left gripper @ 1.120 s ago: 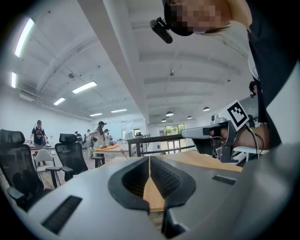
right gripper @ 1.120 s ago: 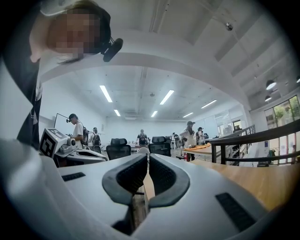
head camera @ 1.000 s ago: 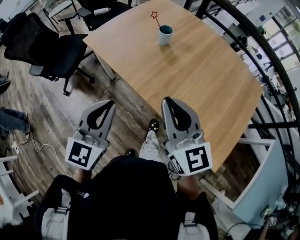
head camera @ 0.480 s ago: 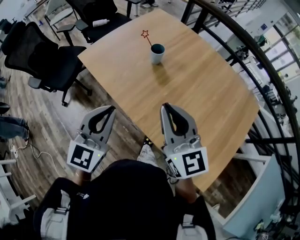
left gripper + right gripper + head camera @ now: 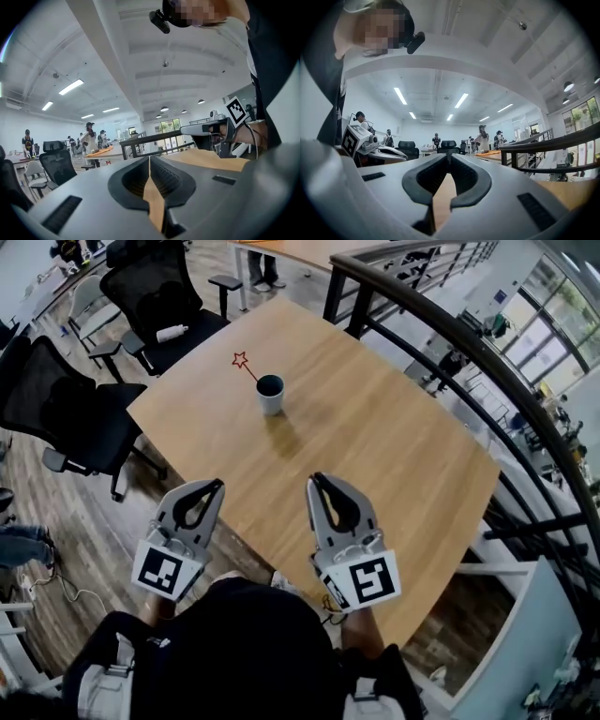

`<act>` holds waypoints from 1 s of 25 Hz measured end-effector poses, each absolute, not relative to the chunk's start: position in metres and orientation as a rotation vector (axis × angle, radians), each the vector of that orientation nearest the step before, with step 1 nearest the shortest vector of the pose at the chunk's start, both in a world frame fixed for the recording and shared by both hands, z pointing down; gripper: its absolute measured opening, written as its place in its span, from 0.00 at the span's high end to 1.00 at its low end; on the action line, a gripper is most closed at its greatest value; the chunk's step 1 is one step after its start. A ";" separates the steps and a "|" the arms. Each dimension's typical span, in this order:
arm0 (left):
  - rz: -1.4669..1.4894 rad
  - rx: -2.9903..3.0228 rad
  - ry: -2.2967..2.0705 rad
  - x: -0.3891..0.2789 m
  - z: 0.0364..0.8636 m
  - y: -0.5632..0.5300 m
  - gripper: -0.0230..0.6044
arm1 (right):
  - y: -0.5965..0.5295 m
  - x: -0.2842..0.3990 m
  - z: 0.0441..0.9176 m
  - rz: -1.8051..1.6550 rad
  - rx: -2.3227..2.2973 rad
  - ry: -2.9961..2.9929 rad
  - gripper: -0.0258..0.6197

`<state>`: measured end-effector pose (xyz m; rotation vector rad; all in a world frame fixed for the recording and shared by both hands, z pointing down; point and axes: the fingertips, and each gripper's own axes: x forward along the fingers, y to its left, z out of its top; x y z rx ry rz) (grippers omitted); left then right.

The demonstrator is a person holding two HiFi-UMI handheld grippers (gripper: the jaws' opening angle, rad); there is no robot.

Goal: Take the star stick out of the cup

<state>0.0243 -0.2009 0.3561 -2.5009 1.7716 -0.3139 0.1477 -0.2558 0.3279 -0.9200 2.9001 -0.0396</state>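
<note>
A pale cup point(image 5: 271, 396) stands on the far half of the wooden table point(image 5: 375, 446). A thin stick with a red star point(image 5: 241, 360) leans out of it toward the upper left. My left gripper point(image 5: 217, 486) hangs at the table's near edge, shut and empty. My right gripper point(image 5: 314, 481) is over the table's near part, also shut and empty. Both are well short of the cup. In the left gripper view the jaws point(image 5: 149, 159) meet at their tips; in the right gripper view the jaws point(image 5: 449, 157) do the same. Neither gripper view shows the cup.
Black office chairs point(image 5: 66, 409) stand left of the table, one more point(image 5: 155, 287) at the far left corner. A dark curved railing point(image 5: 487, 381) runs along the table's far and right sides. Wood floor point(image 5: 56, 549) lies to the left. People stand far off in both gripper views.
The view has shifted so the table and cup sit lower and further left in frame. Both grippers have come forward over the table's near edge, still shut.
</note>
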 end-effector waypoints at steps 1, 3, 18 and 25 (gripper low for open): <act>-0.325 -2.512 1.759 0.027 0.358 -0.204 0.93 | -0.260 0.151 0.334 -0.041 -0.933 2.915 0.92; -0.332 -2.526 1.753 0.024 0.360 -0.211 0.93 | -0.269 0.151 0.345 -0.031 -0.952 2.952 0.92; -0.250 -2.687 1.536 -0.099 0.358 -0.326 0.93 | -0.348 0.011 0.352 -0.044 -1.165 2.930 0.92; -0.234 -2.753 1.438 -0.152 0.369 -0.368 0.93 | -0.386 -0.050 0.371 -0.023 -1.304 2.950 0.92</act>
